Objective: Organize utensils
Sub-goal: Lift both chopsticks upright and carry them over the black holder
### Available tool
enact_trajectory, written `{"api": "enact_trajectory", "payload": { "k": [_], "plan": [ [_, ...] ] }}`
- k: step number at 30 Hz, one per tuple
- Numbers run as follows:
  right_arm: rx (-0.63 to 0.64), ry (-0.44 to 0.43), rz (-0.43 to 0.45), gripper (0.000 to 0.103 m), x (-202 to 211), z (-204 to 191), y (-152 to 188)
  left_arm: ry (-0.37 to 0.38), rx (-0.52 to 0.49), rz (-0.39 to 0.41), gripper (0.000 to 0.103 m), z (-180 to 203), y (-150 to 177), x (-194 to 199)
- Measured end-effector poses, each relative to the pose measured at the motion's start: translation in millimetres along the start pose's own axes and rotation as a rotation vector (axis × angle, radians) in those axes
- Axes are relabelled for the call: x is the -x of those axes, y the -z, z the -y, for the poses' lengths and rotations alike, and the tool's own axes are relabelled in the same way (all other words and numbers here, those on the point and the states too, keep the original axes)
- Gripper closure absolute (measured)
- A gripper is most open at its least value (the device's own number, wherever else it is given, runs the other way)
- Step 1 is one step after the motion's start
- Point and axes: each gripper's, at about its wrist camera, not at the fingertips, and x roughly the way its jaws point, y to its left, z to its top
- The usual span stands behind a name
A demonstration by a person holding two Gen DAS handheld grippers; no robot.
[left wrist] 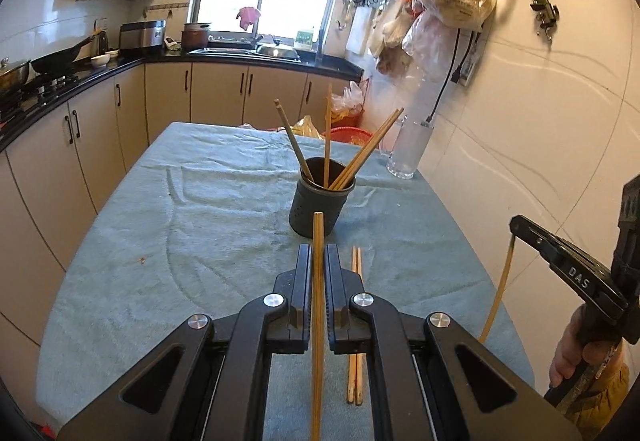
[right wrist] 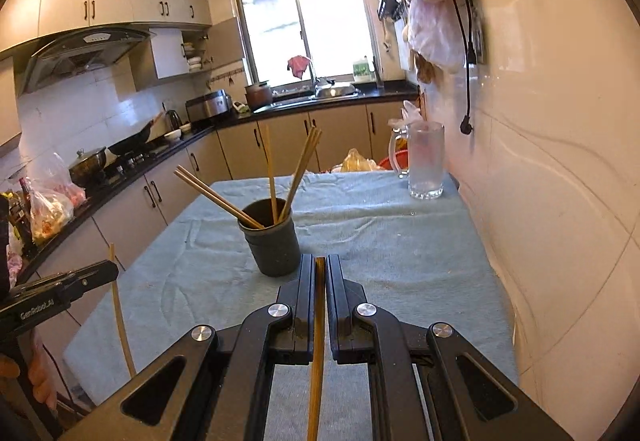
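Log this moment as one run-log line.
left gripper: shut on chopstick | right gripper: shut on chopstick | holder: several chopsticks | towel: loose pair

Wooden chopsticks [left wrist: 318, 281], matt dark plastic holder [left wrist: 322, 203], fuzzy cloth [left wrist: 200, 225].

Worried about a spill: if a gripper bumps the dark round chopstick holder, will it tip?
The dark round chopstick holder probably tips fairly easily: tall wooden chopsticks lean past its rim, and the soft wrinkled green cloth beneath gives uneven footing.
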Motion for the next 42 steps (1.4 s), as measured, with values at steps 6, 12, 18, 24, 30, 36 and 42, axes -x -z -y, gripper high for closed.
{"api": "enact_trajectory", "payload": {
  "k": [6,12,18,24,30,36,42],
  "plan": [
    [0.021,-0.011,0.025,0.098,21,-7,2,-0.014,-0.022,0.038,0.098,4,7,15],
    [0.061,-0.010,0.045,0.098,36,-16,2,-0.019,-0.055,0.070,0.098,12,13,25],
    [0.071,-0.016,0.071,0.098,47,-20,-1,-0.013,-0.048,0.086,0.098,13,13,34],
    [0.067,-0.023,0.080,0.098,48,-20,-2,-0.008,-0.043,0.101,0.098,13,12,39],
    [0.064,-0.028,0.089,0.098,48,-22,-5,-0.013,-0.048,0.109,0.098,14,9,40],
    [0.060,-0.034,0.100,0.098,46,-24,-12,-0.027,-0.058,0.101,0.098,14,0,37],
    [0.064,-0.043,0.105,0.098,41,-25,-20,-0.050,-0.083,0.095,0.098,18,-10,32]
  ]
}}
